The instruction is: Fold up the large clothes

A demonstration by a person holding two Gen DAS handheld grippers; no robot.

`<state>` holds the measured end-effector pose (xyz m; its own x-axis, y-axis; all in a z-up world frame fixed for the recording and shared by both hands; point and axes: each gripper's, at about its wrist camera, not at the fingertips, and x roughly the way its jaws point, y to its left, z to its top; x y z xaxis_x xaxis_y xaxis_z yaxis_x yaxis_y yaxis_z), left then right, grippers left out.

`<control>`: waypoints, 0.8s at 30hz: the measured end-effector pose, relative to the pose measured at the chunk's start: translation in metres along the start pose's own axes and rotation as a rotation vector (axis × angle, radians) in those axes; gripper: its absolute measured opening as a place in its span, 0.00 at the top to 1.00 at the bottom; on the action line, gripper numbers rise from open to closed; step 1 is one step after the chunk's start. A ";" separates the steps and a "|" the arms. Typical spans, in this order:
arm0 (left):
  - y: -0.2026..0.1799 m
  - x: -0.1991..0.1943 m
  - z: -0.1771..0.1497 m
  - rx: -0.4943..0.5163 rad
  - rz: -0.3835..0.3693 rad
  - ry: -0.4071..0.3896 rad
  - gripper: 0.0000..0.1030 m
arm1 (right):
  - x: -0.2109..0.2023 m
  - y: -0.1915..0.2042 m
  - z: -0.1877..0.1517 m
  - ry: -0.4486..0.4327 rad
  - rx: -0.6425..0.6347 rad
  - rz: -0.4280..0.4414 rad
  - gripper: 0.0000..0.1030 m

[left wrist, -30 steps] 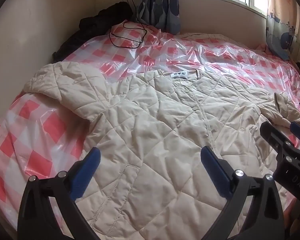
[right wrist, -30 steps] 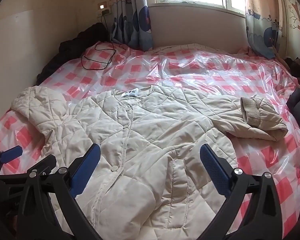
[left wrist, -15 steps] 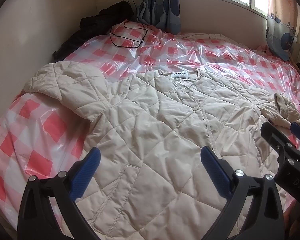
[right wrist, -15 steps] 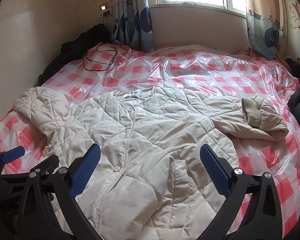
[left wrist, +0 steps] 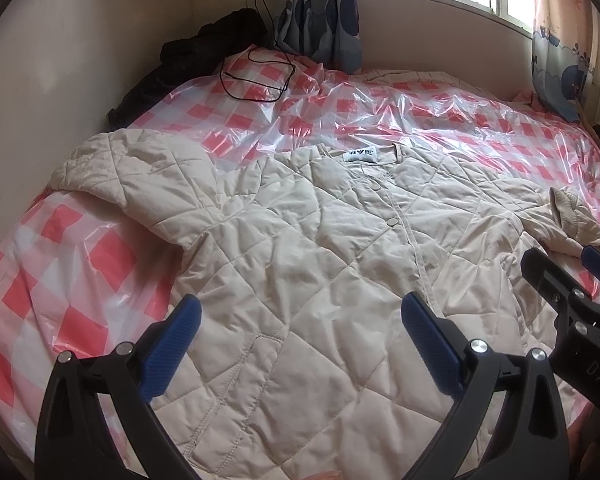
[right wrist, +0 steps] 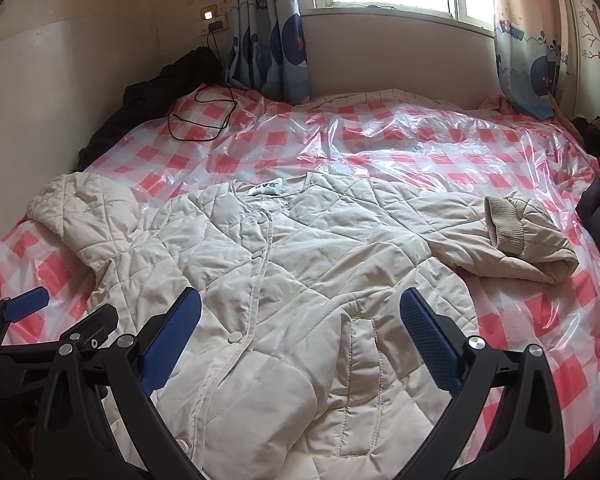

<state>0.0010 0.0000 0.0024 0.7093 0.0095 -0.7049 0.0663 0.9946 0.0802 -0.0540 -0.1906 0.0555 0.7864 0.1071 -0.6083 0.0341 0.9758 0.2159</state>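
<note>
Both claws hang released: the left gripper (left wrist: 300, 328) and right gripper (right wrist: 300, 320) hover with blue pads spread wide above a cream quilted jacket (right wrist: 300, 280). It lies face up and buttoned on a bed covered in pink-checked plastic sheet (right wrist: 420, 140), collar label toward the window, one ribbed cuff (right wrist: 504, 220) folded back over its sleeve.

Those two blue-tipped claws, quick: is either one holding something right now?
Left gripper: open, holding nothing, above the beige quilted jacket.
Right gripper: open, holding nothing, above the same jacket.
</note>
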 end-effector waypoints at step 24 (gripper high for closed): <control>-0.006 0.003 -0.003 0.017 -0.073 0.063 0.07 | -0.001 0.003 0.000 -0.001 -0.006 0.000 0.07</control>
<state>0.0009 -0.0055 -0.0022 0.6565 -0.0557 -0.7522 0.1287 0.9909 0.0389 -0.0546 -0.1881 0.0563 0.7869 0.1066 -0.6078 0.0307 0.9770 0.2112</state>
